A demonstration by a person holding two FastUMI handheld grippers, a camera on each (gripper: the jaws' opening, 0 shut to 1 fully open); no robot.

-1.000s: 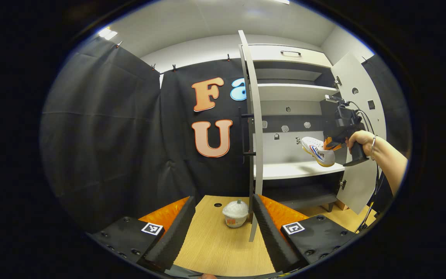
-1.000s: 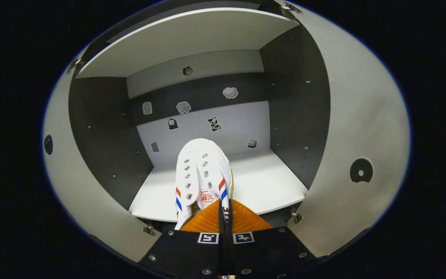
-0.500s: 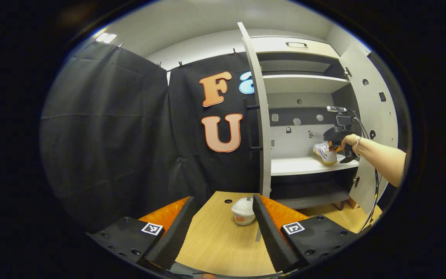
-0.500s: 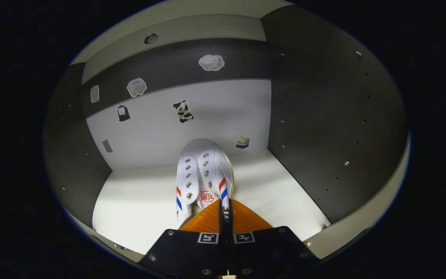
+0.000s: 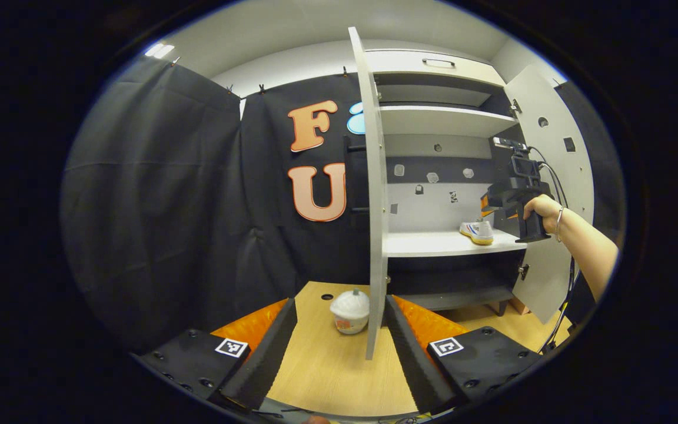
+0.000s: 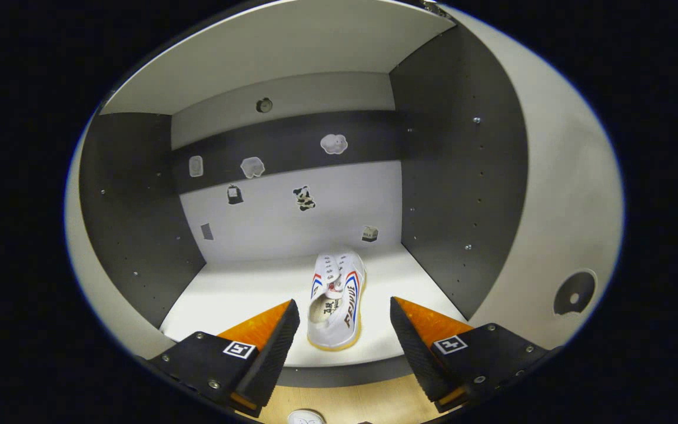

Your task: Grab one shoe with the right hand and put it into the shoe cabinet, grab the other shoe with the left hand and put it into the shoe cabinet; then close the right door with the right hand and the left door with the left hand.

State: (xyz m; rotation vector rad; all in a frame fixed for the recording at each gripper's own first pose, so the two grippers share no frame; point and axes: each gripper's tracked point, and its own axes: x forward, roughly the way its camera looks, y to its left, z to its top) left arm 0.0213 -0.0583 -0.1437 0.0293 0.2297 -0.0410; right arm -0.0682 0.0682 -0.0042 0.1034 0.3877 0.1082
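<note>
On the cabinet [image 6: 457, 176] shelf, a white shoe [image 6: 334, 306] lies toe-inward, free of the right gripper [image 6: 342, 330], whose jaws stand wide apart just before it; the left gripper [image 5: 339, 341], also wide open and empty, hovers outside the cabinet's left door [image 5: 374, 194]

Your shoe [image 6: 336, 306] lies on the cabinet shelf [image 6: 239, 294], toe toward the back wall, nearer the right side wall. Both doors stand open, left door [image 5: 368, 194] and right door [image 5: 551, 176]. On the desk [image 5: 315, 365] before the left door, a lidded cup [image 5: 349, 310] stands.
</note>
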